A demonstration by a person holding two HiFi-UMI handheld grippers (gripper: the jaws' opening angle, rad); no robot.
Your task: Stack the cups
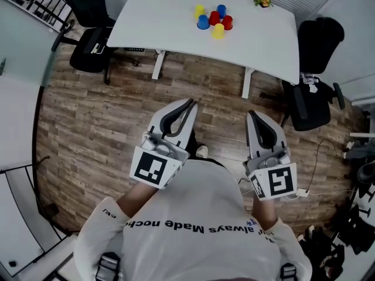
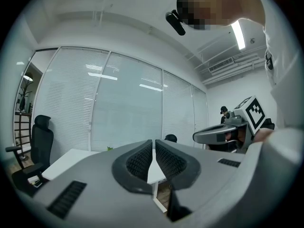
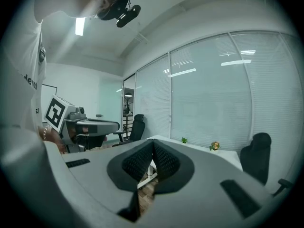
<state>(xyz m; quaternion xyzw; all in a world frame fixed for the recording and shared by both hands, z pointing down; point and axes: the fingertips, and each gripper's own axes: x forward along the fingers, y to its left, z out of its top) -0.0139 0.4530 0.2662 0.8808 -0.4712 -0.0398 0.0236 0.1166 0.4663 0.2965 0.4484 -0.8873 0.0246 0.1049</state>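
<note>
Several plastic cups (image 1: 214, 20) in yellow, blue and red stand clustered on the far middle of the white table (image 1: 158, 22). Both grippers hang close to my body over the wooden floor, well short of the table. My left gripper (image 1: 191, 103) is shut with nothing in it, as is my right gripper (image 1: 251, 115). In the left gripper view the ribbed pads (image 2: 140, 159) meet at the tip of the left gripper (image 2: 154, 144). In the right gripper view the right gripper (image 3: 153, 143) is likewise closed and empty. No cups show in either gripper view.
A black office chair (image 1: 91, 40) stands at the table's left end and another (image 1: 313, 92) at its right end. Two small plants (image 1: 263, 2) sit on the table's far edge. Cables and clutter (image 1: 351, 227) lie on the floor at right.
</note>
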